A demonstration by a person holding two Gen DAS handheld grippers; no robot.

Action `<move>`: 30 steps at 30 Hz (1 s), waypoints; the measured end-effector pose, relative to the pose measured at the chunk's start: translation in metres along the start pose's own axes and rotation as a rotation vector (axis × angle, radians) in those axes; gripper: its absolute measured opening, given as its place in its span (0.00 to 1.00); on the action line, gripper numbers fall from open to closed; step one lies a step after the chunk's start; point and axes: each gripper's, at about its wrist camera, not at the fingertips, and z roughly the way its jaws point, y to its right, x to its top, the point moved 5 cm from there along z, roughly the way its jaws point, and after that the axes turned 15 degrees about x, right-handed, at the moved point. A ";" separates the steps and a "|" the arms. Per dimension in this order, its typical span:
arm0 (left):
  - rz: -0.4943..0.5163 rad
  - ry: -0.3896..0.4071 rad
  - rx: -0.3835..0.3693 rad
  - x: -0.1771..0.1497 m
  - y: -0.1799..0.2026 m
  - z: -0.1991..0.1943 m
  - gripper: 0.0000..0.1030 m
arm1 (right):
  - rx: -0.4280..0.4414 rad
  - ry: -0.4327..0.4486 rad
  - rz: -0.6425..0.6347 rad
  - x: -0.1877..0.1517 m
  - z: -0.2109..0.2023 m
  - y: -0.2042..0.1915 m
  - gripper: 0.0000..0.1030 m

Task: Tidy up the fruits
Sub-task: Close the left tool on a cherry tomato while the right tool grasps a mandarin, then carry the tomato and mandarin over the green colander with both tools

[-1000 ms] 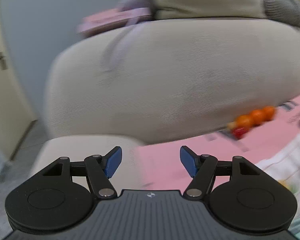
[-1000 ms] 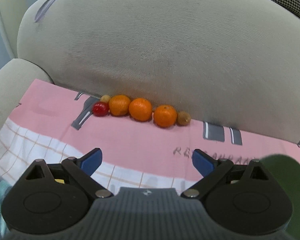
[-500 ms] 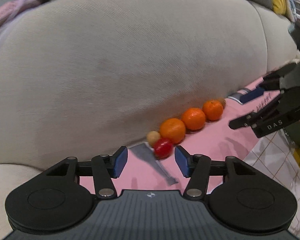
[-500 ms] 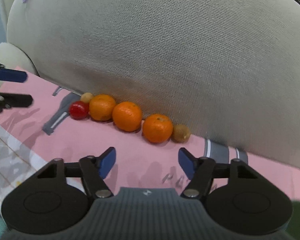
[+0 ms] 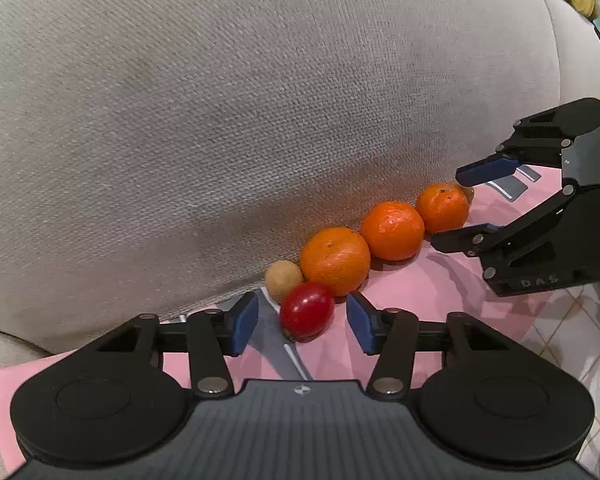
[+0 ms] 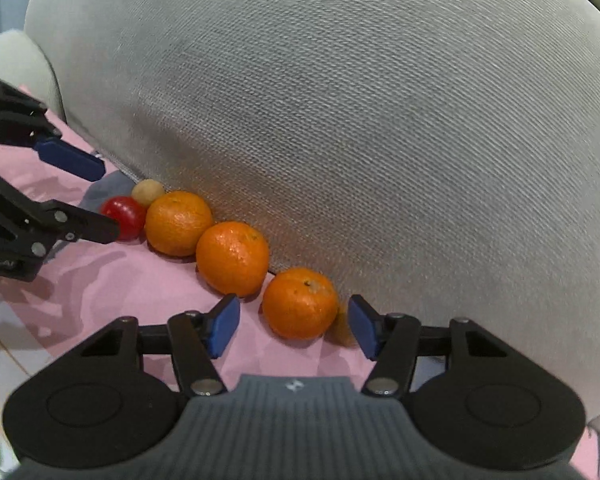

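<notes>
Lining up both grippers on a fruit row that sits in the crease where the sofa back (image 5: 260, 100) meets the pink cloth (image 5: 420, 292); likely the fruit rolled or was pushed there, and the back stops it rolling.

Row, big to small: three oranges touching in a chain, left (image 5: 335, 261), middle (image 5: 392, 230), right (image 6: 300, 303). Red tomato (image 5: 306, 310) touches the left orange; tan fruit (image 5: 283, 276) sits behind it against the sofa. Another small brown fruit (image 6: 340, 326) hides beside the right orange.

Left gripper (image 5: 302, 322): jaws spread, straddling the tomato, no contact yet. Right gripper (image 6: 294, 326): jaws spread around the right orange, also not touching.

No bowl or basket in view, so can't tell where the fruit goes.
</notes>
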 end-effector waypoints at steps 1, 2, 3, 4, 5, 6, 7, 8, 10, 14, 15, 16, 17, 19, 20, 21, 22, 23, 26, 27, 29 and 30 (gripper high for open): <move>0.001 -0.007 0.000 0.000 0.002 0.003 0.54 | -0.004 -0.005 -0.009 0.001 0.002 -0.001 0.54; 0.001 -0.013 0.000 0.000 0.004 0.006 0.51 | -0.001 -0.006 -0.012 0.002 0.004 -0.001 0.51; -0.001 -0.020 0.002 0.000 0.005 0.008 0.50 | 0.004 -0.006 -0.018 0.003 0.006 -0.001 0.50; -0.003 -0.028 0.005 -0.002 0.005 0.011 0.49 | -0.002 -0.008 -0.028 0.003 0.007 -0.002 0.50; -0.007 -0.033 0.005 -0.002 0.006 0.013 0.48 | -0.008 -0.013 -0.036 0.004 0.009 -0.003 0.50; -0.013 -0.038 0.006 -0.003 0.006 0.015 0.47 | -0.011 -0.016 -0.039 0.005 0.010 -0.003 0.50; -0.020 -0.041 0.007 -0.004 0.006 0.017 0.46 | -0.012 -0.016 -0.038 0.005 0.010 -0.003 0.50; -0.028 -0.044 0.011 -0.004 0.005 0.018 0.44 | -0.011 -0.016 -0.033 0.004 0.010 -0.003 0.50; -0.039 -0.050 0.009 -0.005 0.005 0.020 0.42 | -0.011 -0.021 -0.022 0.004 0.012 -0.002 0.50; -0.025 -0.054 0.013 -0.003 0.009 0.021 0.34 | -0.029 -0.021 -0.033 0.005 0.016 -0.004 0.44; -0.020 -0.056 0.015 -0.002 0.010 0.022 0.34 | -0.039 -0.022 -0.035 0.005 0.016 -0.003 0.41; -0.021 -0.058 0.017 -0.002 0.011 0.021 0.34 | -0.039 -0.022 -0.032 0.005 0.014 -0.003 0.41; -0.023 -0.058 0.021 -0.001 0.011 0.021 0.34 | -0.034 -0.023 -0.028 0.006 0.014 -0.002 0.40; -0.032 -0.059 0.029 0.001 0.010 0.014 0.34 | -0.025 -0.022 -0.025 0.006 0.012 -0.002 0.40; -0.041 -0.062 0.033 0.002 0.009 0.011 0.34 | -0.023 -0.021 -0.025 0.007 0.010 -0.002 0.39; -0.049 -0.063 0.034 0.003 0.007 0.007 0.34 | -0.025 -0.019 -0.026 0.007 0.007 -0.003 0.39; -0.059 -0.061 0.033 0.004 0.005 0.002 0.34 | -0.025 -0.015 -0.027 0.008 0.001 -0.003 0.39; -0.069 -0.059 0.034 0.005 0.004 -0.004 0.34 | -0.022 -0.010 -0.026 0.008 -0.003 -0.003 0.39; -0.088 -0.056 0.046 0.010 0.001 -0.023 0.34 | -0.007 0.007 -0.018 0.014 -0.017 -0.007 0.39; -0.098 -0.050 0.045 0.013 0.001 -0.033 0.34 | -0.003 0.014 -0.014 0.015 -0.024 -0.007 0.39; -0.118 -0.042 0.044 0.018 0.000 -0.050 0.34 | 0.011 0.033 0.001 0.017 -0.038 -0.009 0.39; -0.127 -0.038 0.044 0.021 0.000 -0.058 0.34 | 0.020 0.044 0.011 0.015 -0.043 -0.008 0.39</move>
